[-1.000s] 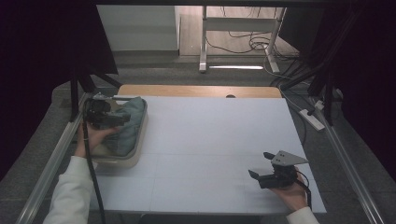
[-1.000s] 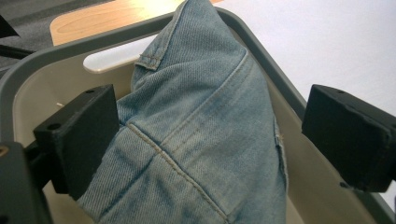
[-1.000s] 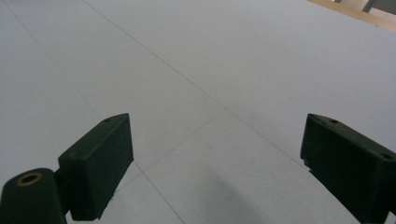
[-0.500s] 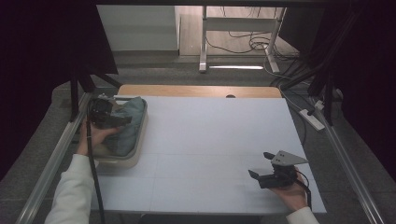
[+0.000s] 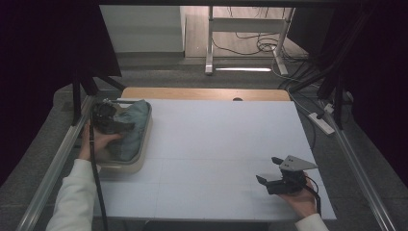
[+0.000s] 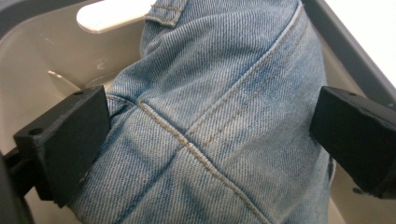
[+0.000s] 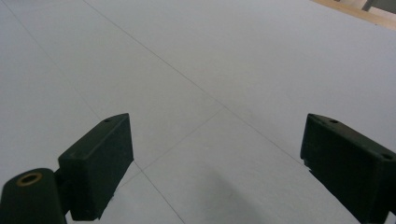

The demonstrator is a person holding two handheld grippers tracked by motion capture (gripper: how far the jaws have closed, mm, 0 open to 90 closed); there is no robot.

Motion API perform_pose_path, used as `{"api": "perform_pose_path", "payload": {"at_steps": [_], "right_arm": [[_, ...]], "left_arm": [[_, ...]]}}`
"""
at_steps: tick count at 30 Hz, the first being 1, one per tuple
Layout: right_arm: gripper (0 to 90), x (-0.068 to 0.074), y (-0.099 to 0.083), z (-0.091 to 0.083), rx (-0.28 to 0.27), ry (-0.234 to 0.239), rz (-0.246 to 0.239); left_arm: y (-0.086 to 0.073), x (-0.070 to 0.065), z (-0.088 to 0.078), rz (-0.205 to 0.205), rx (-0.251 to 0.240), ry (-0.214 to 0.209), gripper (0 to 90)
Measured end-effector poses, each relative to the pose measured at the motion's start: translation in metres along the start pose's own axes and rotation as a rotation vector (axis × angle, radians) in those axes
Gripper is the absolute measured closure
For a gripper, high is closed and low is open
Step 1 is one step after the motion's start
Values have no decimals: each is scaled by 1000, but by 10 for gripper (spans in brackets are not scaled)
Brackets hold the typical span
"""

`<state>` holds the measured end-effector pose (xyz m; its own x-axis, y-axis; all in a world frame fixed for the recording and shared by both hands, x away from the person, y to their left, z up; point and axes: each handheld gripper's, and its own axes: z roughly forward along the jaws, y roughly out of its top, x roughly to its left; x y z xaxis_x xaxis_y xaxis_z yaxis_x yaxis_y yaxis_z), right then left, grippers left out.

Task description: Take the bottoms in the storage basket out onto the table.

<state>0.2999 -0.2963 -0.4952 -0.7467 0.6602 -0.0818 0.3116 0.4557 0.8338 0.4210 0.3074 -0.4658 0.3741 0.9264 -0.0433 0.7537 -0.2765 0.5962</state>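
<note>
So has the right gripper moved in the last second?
No. In the high view the right gripper sits at the same spot near the table's near right corner, jaws open over bare tabletop.

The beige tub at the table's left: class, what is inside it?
Inside the beige tub lie folded blue jeans, with the left hand-held gripper open around a fold. The denim hides most of the tub's floor.
</note>
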Motion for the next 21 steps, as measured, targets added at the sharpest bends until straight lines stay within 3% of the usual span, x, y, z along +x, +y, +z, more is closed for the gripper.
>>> {"api": "perform_pose_path", "payload": {"at_steps": [9, 21], "right_arm": [[93, 0, -1, 0, 4, 1, -1], [94, 1, -1, 1, 9, 3, -3]], "left_arm": [[-2, 4, 7, 0, 26, -11, 0], [-2, -2, 17, 60, 123, -37, 0]]}}
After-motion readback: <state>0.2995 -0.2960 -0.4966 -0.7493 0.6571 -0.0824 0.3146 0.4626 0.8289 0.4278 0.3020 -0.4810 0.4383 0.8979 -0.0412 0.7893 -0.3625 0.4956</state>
